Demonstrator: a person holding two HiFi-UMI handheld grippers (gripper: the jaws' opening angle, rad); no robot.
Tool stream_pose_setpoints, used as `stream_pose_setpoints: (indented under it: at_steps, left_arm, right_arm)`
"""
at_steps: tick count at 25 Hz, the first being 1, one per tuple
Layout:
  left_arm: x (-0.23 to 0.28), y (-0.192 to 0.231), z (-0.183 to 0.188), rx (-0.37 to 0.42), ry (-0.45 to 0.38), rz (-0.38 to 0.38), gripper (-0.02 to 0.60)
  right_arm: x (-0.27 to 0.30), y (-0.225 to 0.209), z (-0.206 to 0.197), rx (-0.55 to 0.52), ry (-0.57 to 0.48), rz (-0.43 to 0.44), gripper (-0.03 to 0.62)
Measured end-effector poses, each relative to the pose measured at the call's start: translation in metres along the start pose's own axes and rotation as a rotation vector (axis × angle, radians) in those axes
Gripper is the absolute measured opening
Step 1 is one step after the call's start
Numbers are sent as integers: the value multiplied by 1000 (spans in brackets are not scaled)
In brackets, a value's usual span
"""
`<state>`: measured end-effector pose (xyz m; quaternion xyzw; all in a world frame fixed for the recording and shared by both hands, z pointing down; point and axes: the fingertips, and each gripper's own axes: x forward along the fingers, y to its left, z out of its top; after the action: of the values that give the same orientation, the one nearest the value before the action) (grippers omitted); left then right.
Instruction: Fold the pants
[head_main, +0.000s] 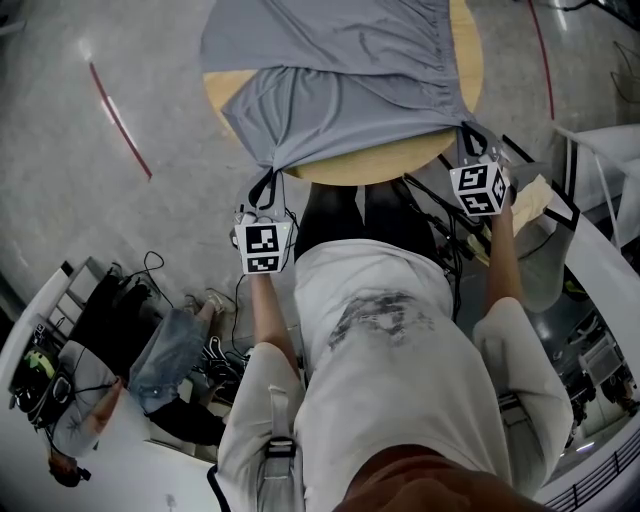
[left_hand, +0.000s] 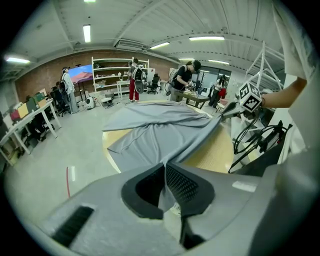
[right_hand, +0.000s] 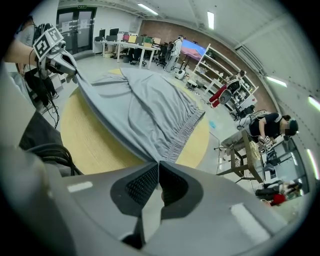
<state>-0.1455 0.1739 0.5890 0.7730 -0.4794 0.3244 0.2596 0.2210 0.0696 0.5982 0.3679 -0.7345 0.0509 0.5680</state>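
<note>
**Left gripper** (left_hand: 164, 167): we find the jaws pressed together on a pinch of the grey thin-fabric pants (head_main: 340, 60). The cloth runs out from between the mesh pads with no gap showing.

**Right gripper** (right_hand: 158, 167): the jaws are likewise closed on the cloth, gripping at the near end of the gathered elastic waistband (right_hand: 187, 125). Neither bite looks deep to us. In both gripper views only a narrow gather of fabric passes between the pads.

**Garment:** between the two grips, the near edge is drawn into a fairly taut line and raised off the round pale wooden table (head_main: 385, 165). The rest of the pants lies spread over the far part of the tabletop and spills past its rim on the far side. The near strip of wood is bare.

**Risks, in our judgement:**
- **Slipped grip.** The cloth is thin and the pinches are shallow. More weight on either grip could pull a corner free and collapse the fold.
- **Skewed fold.** If one hand travels higher or faster than the other, the edge will land crooked on the layer beneath.
- **Garment sliding off.** The fabric overhanging the far rim could drag the whole piece that way as the near edge is carried across.
- **Snagging.** Black cables (head_main: 437, 210) hang just below the table beside the right gripper. Any slack dropped there could catch.
</note>
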Motion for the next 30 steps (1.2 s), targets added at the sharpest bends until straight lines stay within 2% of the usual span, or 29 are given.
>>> stream_pose_setpoints:
  at_steps: [30]
  left_arm:
    - [1,64,95,-86,-27,221,23]
  right_arm:
    - [17,-53,72,-34,-150,95,17]
